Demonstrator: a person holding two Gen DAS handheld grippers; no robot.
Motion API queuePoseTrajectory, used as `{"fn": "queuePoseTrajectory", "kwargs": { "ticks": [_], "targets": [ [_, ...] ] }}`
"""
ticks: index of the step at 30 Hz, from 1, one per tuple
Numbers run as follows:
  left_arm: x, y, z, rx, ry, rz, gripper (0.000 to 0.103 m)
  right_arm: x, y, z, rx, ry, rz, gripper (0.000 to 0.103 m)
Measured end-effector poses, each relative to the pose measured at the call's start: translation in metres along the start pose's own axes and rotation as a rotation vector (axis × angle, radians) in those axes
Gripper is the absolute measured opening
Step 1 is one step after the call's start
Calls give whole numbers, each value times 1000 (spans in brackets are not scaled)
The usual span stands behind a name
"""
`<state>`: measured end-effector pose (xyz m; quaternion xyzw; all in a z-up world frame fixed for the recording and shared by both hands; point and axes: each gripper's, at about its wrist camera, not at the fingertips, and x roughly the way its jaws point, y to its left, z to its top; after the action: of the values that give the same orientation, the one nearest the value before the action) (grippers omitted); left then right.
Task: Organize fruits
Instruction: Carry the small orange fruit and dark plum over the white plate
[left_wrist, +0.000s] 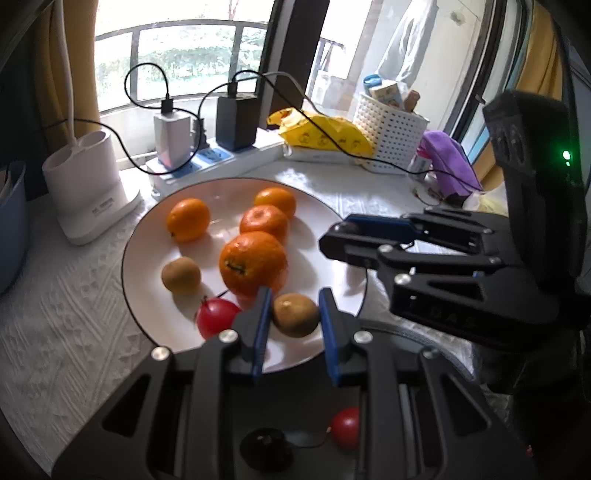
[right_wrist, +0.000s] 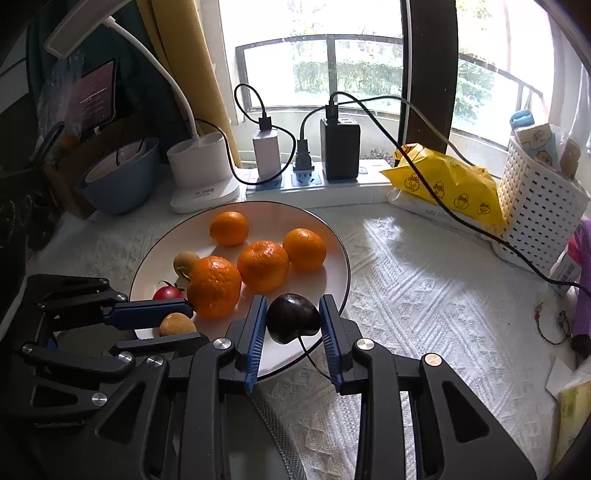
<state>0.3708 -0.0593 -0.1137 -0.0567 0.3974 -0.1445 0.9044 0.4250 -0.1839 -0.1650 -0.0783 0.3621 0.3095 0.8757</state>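
Note:
A white plate (left_wrist: 147, 314) holds several oranges (left_wrist: 253, 264), a brown longan (left_wrist: 181, 275) and a red cherry (left_wrist: 216, 317). My left gripper (left_wrist: 293, 314) is open around a second brown longan (left_wrist: 295, 314) at the plate's near edge, its blue pads just beside it. In the right wrist view, my right gripper (right_wrist: 293, 319) is shut on a dark cherry (right_wrist: 293, 317), its stem hanging down, held over the near rim of the plate (right_wrist: 332, 240). The left gripper (right_wrist: 173, 321) shows at the left there, around the longan (right_wrist: 177, 325).
Behind the plate stand a power strip (right_wrist: 369, 184) with chargers and cables, a white lamp base (right_wrist: 201, 173), a blue bowl (right_wrist: 122, 181), a yellow bag (right_wrist: 447, 184) and a white basket (right_wrist: 539, 206). Another red cherry (left_wrist: 345, 428) lies under the left gripper.

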Motion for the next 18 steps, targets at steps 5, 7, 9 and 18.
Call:
{"fn": "queuePoseTrajectory", "kwargs": {
  "ticks": [5, 7, 9, 18],
  "targets": [
    [1, 0, 1, -3, 3, 5, 27, 1, 1, -1, 6, 2, 2, 31],
    [-1, 1, 1, -9, 2, 4, 28, 0, 1, -1, 5, 3, -1, 31],
    [-3, 2, 1, -15, -3, 8, 28, -1, 1, -1, 8, 2, -5, 31],
    [-24, 5, 1, -31, -44, 33, 32, -13, 2, 1, 15, -16, -21, 31]
  ]
}}
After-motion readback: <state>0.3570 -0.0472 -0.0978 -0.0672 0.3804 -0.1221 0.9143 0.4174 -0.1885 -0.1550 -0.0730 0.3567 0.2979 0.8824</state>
